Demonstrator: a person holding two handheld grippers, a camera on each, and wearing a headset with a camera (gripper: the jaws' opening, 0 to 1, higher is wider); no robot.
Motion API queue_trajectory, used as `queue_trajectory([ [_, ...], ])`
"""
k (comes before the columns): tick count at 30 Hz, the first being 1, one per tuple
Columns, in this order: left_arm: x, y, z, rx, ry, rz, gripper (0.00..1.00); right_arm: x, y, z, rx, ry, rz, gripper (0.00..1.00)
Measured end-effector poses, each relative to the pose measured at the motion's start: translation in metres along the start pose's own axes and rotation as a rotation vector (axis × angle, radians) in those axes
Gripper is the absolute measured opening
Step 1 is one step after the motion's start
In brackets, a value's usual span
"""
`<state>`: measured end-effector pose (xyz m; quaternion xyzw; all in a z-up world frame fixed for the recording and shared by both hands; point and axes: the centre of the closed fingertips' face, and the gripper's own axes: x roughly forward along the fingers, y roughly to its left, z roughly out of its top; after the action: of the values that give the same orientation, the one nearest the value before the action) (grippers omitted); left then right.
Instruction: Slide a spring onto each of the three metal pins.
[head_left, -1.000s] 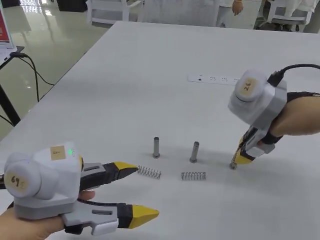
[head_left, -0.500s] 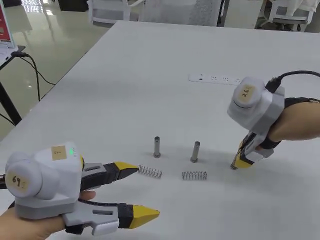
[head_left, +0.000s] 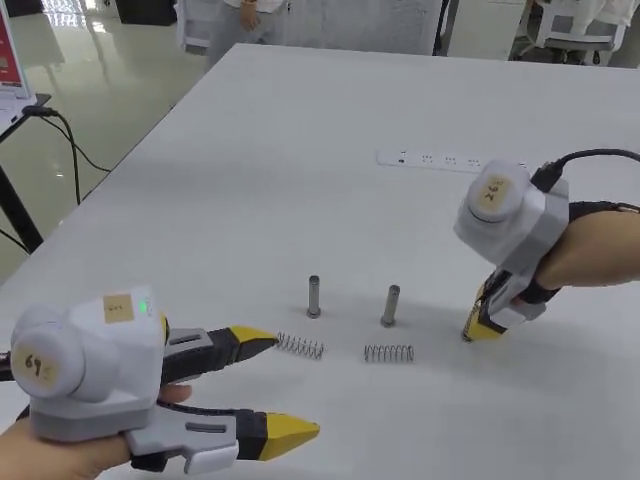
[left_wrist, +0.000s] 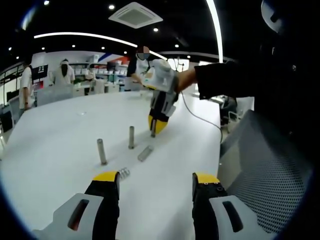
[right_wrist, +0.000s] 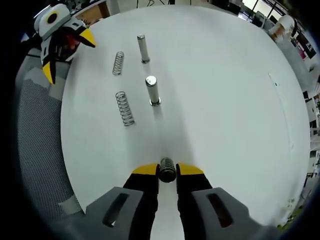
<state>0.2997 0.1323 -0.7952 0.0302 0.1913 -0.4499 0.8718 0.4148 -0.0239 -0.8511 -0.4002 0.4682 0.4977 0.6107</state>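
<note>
Right gripper view | right gripper (right_wrist: 167, 171) fingers (right_wrist: 146, 170) pinching spring (right_wrist: 167, 170) end-on, likely for threading | bare pins (right_wrist: 151, 90) (right_wrist: 143, 47), loose springs (right_wrist: 124, 107) (right_wrist: 118, 63) ahead of fingers | left gripper (left_wrist: 156, 180) fingers (left_wrist: 106, 182) spread, idle

Grey-white tongs (head_left: 290, 384), yellow-tipped; black cable (head_left: 590, 155).

Beyond the middle pin (head_left: 390, 305) the bench (head_left: 300, 180) lies open; another pin (head_left: 314, 297) stands left of it, the right claw (head_left: 470, 330) right, two springs (head_left: 388, 352) in front.

The right gripper (right_wrist: 167, 169) clamps a spring (right_wrist: 167, 173) — two pins (right_wrist: 151, 90) stand beyond, two loose springs (right_wrist: 125, 107) beside them.
</note>
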Motion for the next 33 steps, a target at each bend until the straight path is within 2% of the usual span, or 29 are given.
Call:
queue_trajectory([
  [4, 0.000, 0.000, 0.000, 0.001, 0.001, -0.003, 0.53, 0.000, -0.003, 0.001, -0.008, -0.009, -0.011, 0.15],
  [17, 0.001, -0.001, 0.000, 0.005, 0.002, -0.011, 0.53, -0.004, -0.005, 0.005, -0.022, -0.026, -0.024, 0.19],
  [30, 0.001, -0.003, 0.001, 0.008, -0.002, -0.011, 0.53, -0.014, 0.002, 0.016, -0.062, -0.052, -0.043, 0.21],
  [33, 0.001, -0.003, 0.000, 0.010, 0.000, -0.010, 0.53, -0.015, 0.006, 0.020, -0.073, -0.062, -0.034, 0.22],
])
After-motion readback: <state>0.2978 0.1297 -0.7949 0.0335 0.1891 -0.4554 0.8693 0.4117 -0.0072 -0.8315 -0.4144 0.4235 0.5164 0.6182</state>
